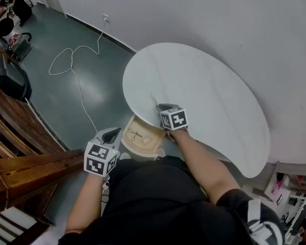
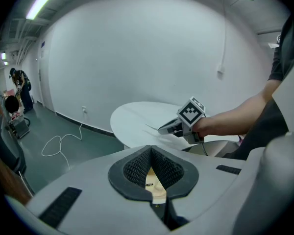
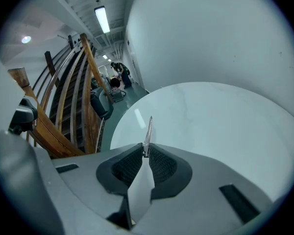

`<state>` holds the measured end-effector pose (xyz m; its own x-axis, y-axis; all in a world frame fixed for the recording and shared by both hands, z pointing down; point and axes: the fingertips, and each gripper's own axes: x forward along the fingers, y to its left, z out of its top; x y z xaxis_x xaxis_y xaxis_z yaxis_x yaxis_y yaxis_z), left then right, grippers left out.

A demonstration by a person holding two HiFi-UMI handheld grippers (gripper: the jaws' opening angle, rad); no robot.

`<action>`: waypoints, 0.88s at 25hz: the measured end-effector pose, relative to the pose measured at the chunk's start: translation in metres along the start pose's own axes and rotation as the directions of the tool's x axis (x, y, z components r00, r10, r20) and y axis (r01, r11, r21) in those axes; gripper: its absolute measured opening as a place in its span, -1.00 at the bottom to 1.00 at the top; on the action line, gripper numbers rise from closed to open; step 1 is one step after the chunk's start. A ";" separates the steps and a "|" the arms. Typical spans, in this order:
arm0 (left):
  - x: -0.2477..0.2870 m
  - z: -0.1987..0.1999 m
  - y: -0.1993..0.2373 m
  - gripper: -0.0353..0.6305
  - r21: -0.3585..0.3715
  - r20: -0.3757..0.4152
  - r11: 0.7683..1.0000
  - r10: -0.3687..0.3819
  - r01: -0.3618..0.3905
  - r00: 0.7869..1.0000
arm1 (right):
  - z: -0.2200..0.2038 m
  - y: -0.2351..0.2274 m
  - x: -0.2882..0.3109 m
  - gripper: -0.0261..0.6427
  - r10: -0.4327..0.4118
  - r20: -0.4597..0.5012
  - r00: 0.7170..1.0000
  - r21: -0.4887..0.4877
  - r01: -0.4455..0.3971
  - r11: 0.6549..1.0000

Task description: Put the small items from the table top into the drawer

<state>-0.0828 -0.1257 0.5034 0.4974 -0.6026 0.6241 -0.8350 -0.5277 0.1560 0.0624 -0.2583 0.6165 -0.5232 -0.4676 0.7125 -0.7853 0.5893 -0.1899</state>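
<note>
Near the white surface's [image 1: 209, 96] edge, the right gripper [image 1: 160, 107] pinched a thin metal strip [image 1: 154, 99] pointing away; the open drawer [image 1: 154, 137] lay below-left, beside the closed left gripper [image 1: 112, 133].

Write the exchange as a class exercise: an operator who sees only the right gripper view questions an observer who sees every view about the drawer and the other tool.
Operator: My right tool is clamped on a thin metal piece, with the table ahead. I can't see the drawer. Is it open?
Observer: Yes. The head view shows the drawer pulled out under the table's near edge, just below your tool.
Operator: Is anything in it?
Observer: One small dark item lies on its floor; I cannot tell what it is.
Operator: And the left tool?
</note>
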 end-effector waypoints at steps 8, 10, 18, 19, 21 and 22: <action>0.007 -0.001 -0.014 -0.85 0.076 -0.037 0.991 -0.107 0.109 0.994 | -0.022 0.009 -0.036 -0.80 -0.054 0.044 0.998 0.068 0.051 0.996; 0.007 -0.003 -0.016 -0.85 0.094 -0.047 0.986 -0.132 0.136 0.990 | -0.029 0.013 -0.042 -0.80 -0.071 0.048 0.996 0.076 0.067 0.995; 0.008 -0.013 -0.018 -0.85 0.149 -0.109 0.964 -0.207 0.221 0.972 | -0.059 0.040 -0.061 -0.80 -0.096 0.050 0.994 0.091 0.091 0.992; 0.009 -0.016 -0.017 -0.85 0.154 -0.121 0.961 -0.212 0.229 0.970 | -0.063 0.045 -0.062 -0.80 -0.093 0.052 0.994 0.093 0.088 0.992; 0.011 -0.021 -0.014 -0.85 0.156 -0.141 0.958 -0.218 0.239 0.966 | -0.071 0.056 -0.064 -0.80 -0.083 0.048 0.995 0.082 0.079 0.994; 0.013 -0.023 -0.014 -0.85 0.155 -0.147 0.957 -0.222 0.244 0.964 | -0.077 0.061 -0.065 -0.80 -0.076 0.040 0.996 0.072 0.073 0.995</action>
<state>-0.0703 -0.1124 0.5266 0.6302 -0.3757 0.6795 -0.6416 -0.7448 0.1833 0.0736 -0.1412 0.6106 -0.4744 -0.5371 0.6975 -0.8433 0.5045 -0.1851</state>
